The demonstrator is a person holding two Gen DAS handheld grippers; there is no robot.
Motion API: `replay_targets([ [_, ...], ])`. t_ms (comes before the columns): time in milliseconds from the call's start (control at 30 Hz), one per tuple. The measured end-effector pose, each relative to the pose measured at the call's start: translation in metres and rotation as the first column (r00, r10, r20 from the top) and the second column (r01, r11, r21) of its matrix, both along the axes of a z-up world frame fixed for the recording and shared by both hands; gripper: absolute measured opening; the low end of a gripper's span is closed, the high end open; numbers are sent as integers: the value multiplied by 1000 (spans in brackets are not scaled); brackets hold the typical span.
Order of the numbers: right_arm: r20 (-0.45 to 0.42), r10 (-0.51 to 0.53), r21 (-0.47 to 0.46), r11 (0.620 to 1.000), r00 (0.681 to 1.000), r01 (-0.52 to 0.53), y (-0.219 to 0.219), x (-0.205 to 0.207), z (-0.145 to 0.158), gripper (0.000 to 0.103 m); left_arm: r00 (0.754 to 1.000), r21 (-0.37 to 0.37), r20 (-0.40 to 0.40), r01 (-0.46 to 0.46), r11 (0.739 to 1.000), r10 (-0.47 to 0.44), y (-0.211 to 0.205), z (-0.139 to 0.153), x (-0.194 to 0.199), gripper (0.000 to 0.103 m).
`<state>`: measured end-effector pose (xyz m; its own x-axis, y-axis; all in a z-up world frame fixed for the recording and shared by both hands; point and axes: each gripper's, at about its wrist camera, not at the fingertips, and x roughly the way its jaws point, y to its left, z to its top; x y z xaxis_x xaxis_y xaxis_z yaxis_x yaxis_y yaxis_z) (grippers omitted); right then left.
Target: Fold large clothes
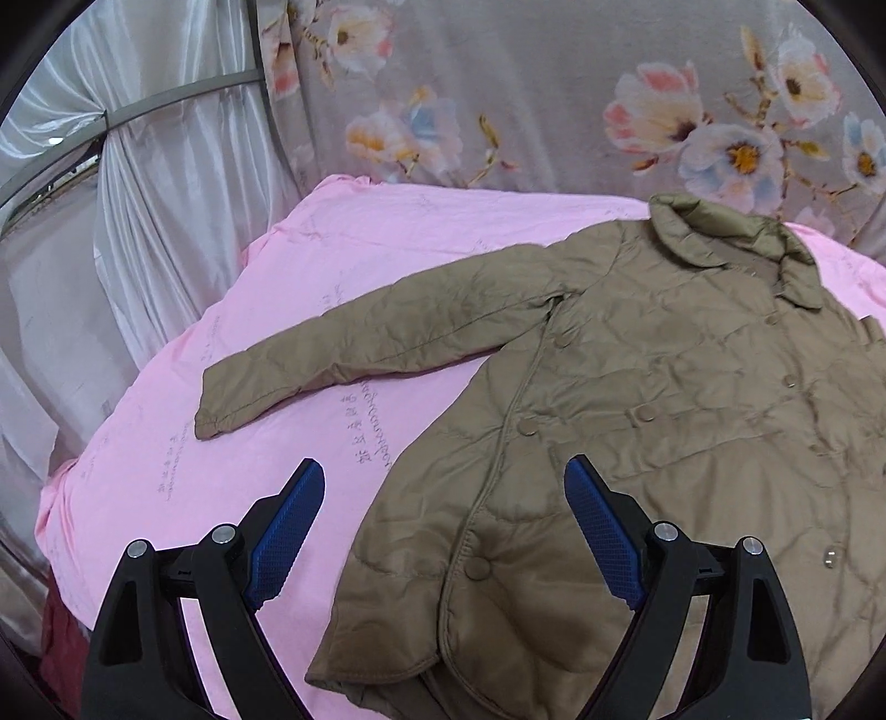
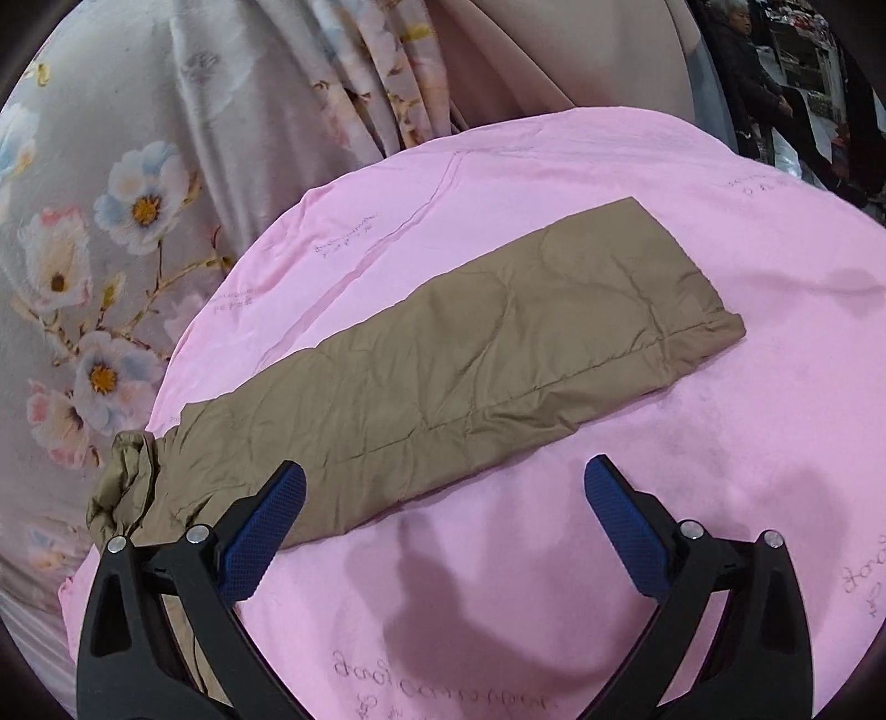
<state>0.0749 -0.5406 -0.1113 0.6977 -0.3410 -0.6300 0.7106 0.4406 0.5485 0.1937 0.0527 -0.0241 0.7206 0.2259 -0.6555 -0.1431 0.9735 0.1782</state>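
Left gripper (image 1: 443,531) and right gripper (image 2: 446,523) both hover with jaws apart, holding nothing, over the tan coat (image 1: 637,415) spread flat on the pink cover (image 1: 221,387); folding apparently unstarted, next likely pinching a sleeve (image 2: 470,371) inward.

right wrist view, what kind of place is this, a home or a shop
Probably a shop or market stall: floral curtains hang behind, a person sits by stocked shelves, and the coat lies on a pink sheet.

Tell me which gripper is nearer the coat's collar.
Cannot tell for sure; probably left. The left gripper hangs over the coat's hem, collar far ahead. The right gripper faces a sleeve, collar unseen.
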Motion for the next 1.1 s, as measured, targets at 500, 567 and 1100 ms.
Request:
replay_targets([
  [500, 140, -38, 44, 999, 989, 33, -22, 31, 3, 6, 997, 7, -67, -22, 1000, 23, 14, -37, 11, 86],
  [567, 195, 11, -31, 1000, 981, -5, 1, 35, 36, 5, 997, 8, -76, -22, 1000, 23, 15, -41, 12, 86],
  [1100, -64, 834, -456, 464, 548, -759, 376, 149, 119, 43, 998, -114, -58, 8, 993, -15, 33, -29, 6, 87],
])
